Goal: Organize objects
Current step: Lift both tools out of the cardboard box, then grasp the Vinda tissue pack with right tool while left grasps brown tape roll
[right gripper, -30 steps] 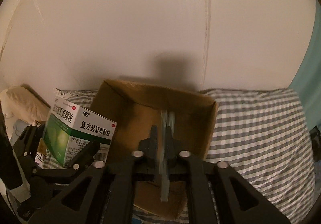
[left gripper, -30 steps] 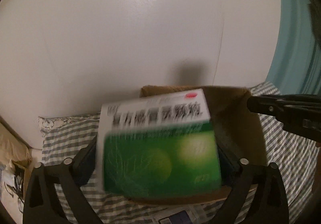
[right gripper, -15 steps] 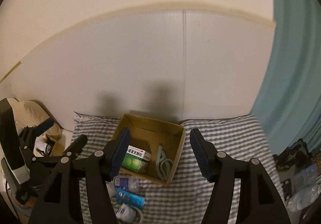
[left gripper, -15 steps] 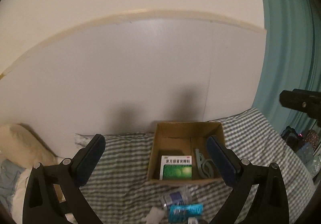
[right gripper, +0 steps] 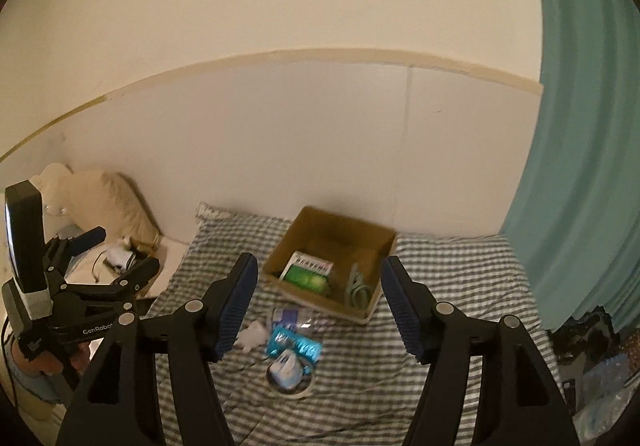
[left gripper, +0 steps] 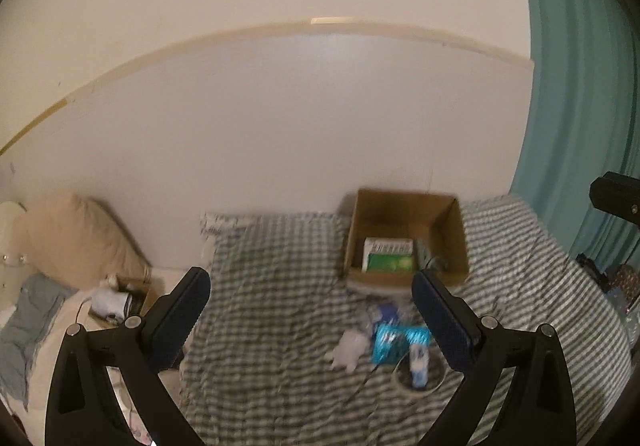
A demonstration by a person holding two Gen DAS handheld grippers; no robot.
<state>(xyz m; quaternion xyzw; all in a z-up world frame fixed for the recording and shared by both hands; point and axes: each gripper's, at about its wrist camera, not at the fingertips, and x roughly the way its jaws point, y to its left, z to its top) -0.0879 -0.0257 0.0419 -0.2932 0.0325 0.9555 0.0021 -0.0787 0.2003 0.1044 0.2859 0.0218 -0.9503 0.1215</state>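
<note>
You held both claws, left point(left gripper: 306, 310) and right point(right gripper: 318, 302), wide and empty above the bed point(right gripper: 460, 274). The box point(right gripper: 384, 242) sat at twelve o'clock with the carton point(right gripper: 306, 272) inside. The packets point(right gripper: 294, 344) were crowded, so you risked pinching two together.

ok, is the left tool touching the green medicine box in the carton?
Apart. In the right wrist view the left tool hangs open off to the left over the bedside, while the green medicine box lies inside the cardboard carton, striped bedding between them.
</note>
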